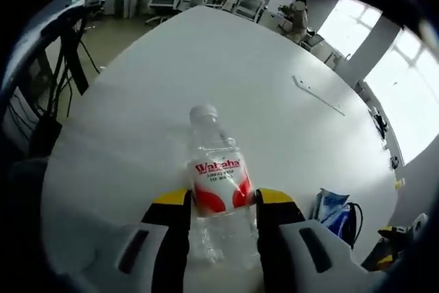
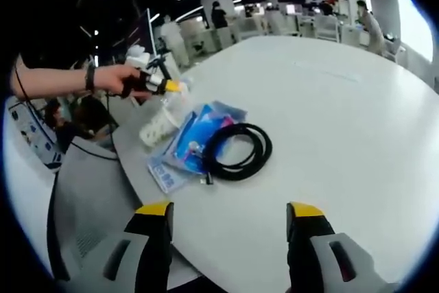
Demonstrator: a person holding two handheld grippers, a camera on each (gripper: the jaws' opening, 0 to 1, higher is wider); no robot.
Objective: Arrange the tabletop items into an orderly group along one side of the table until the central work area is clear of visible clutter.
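White and broad, the counter (image 1: 274, 101) carries the task's things near one rounded edge. In the left gripper view the left claw (image 1: 223, 200) pinches a clear plastic water bottle (image 1: 216, 183), its yellow-tipped jaws pressed against either side of the red and white label. The bottle points away from the camera, its cap towards the far end of the counter; whether it stands or lies there cannot be told from this view. Low at the right of that view lie blue packets (image 1: 333, 205) with a black cable (image 1: 353, 221) just beside them.

In the right gripper view the right claw (image 2: 230, 221) is spread wide with nothing between its jaws, held above the near edge of the counter (image 2: 343, 121). Ahead of it the black cable (image 2: 236, 149) lies in a coil, overlapping the blue packets (image 2: 195, 138), which sit near the counter's left edge. A white power strip (image 2: 156, 127) lies just beyond the packets, right at that edge. Further left, a person's hand (image 2: 120, 79) holds the left claw (image 2: 164, 86), the bottle in its grip too small to make out clearly.

Office chairs and desks fill the far background, with people standing among them.
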